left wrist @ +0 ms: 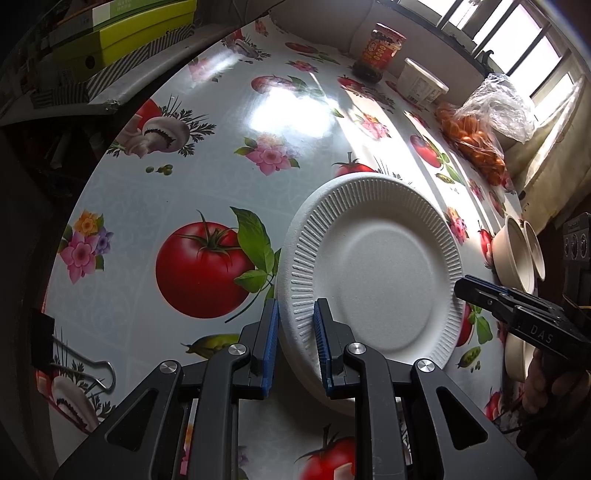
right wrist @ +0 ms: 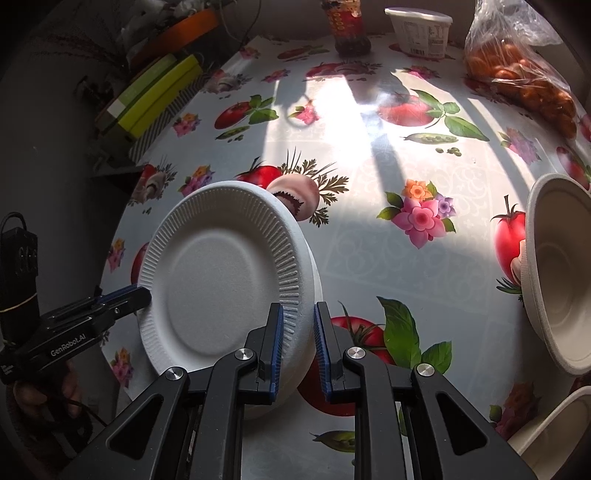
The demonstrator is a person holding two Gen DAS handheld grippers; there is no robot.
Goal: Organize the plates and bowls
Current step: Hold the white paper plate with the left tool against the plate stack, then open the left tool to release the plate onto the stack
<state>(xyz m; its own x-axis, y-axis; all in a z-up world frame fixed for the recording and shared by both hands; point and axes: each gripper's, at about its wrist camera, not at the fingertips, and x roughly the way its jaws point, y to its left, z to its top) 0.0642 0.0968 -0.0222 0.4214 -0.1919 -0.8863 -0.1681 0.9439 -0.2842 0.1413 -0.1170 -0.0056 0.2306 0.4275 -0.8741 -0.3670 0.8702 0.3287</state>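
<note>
While gripped, plate (left wrist: pixel 373 266) rim between fingers (left wrist: pixel 269 332).

Tablecloth (right wrist: pixel 369 236) centre open; bowls (right wrist: pixel 561 273) block right edge, jar (right wrist: pixel 345 26), tub (right wrist: pixel 421 31) far edge.

Left tongs (left wrist: pixel 295 332) straddle the white plate's (left wrist: pixel 376 266) ribbed rim, seemingly gripping it; right tongs (left wrist: pixel 461 286) at its far edge.

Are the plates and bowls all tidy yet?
Not yet. Nothing looks finished. Both claws, left and right, pinch opposite edges of the white plate, which seems to sit on another plate. Bowls wait unsorted at the table's right edge.
</note>
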